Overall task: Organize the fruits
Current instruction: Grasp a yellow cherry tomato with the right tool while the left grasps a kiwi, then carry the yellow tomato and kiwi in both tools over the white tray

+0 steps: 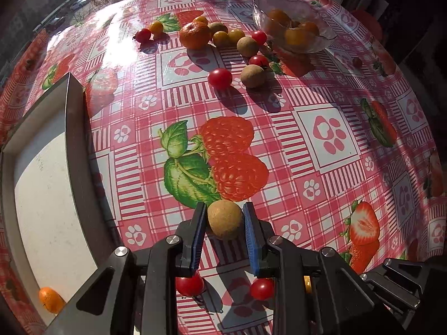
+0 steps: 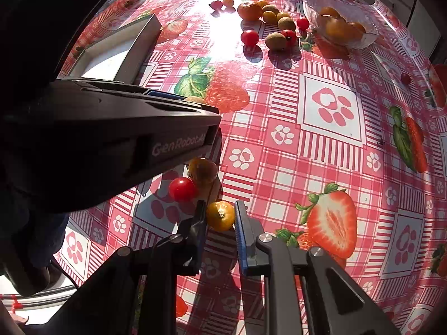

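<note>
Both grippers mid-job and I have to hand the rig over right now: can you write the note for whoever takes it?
Left gripper: jaws around a brown kiwi-like fruit, apparently gripping it just above the tablecloth.
Right gripper: jaws around a yellow tomato; a narrow gap shows at one pad, so the grip is unsure.
Done: several yellow fruits lie in the glass bowl; one orange sits in the white tray.
Left: the cluster by the bowl, including the mandarin, brown fruits and red tomatoes, plus two red tomatoes under the left gripper.
</note>
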`<state>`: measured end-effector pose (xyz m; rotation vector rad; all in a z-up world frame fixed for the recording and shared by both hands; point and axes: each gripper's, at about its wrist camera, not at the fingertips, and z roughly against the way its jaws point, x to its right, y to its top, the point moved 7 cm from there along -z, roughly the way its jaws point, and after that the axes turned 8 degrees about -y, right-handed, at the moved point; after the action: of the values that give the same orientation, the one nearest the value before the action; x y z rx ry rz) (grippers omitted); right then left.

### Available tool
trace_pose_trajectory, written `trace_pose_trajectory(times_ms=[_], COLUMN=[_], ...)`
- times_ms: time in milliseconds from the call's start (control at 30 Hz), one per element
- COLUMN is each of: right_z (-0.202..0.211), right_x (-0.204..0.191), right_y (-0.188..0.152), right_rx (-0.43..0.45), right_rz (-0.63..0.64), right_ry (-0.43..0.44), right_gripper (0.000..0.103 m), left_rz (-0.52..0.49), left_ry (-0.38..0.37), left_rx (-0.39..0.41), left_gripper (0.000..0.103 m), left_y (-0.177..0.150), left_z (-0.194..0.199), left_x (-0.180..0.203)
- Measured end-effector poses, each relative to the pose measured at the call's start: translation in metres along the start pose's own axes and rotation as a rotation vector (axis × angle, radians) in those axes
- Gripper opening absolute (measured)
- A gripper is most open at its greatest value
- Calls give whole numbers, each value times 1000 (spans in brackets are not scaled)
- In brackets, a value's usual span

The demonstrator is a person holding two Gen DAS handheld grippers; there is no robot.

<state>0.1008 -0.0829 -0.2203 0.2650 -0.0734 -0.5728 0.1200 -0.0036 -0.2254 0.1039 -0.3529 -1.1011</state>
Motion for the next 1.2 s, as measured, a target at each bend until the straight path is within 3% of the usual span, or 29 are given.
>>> trace_pose_trajectory(times_ms=[400,600,1200], right_z=[15,24,38], right_x=[42,44,-37], right_y=[-2,1,51], right_rx=[-34,-31,4], right_rz=[-197,-220,-53], right_ry=[80,86,160], right_gripper=[21,21,21], left_rz=[-11,17,205], left_ry=[1,21,117], left_rx=[62,95,172], left_gripper=[28,28,28], left_y=[-13,-16,-49], left_z=[50,63,109], left_x=[-15,-25,-116])
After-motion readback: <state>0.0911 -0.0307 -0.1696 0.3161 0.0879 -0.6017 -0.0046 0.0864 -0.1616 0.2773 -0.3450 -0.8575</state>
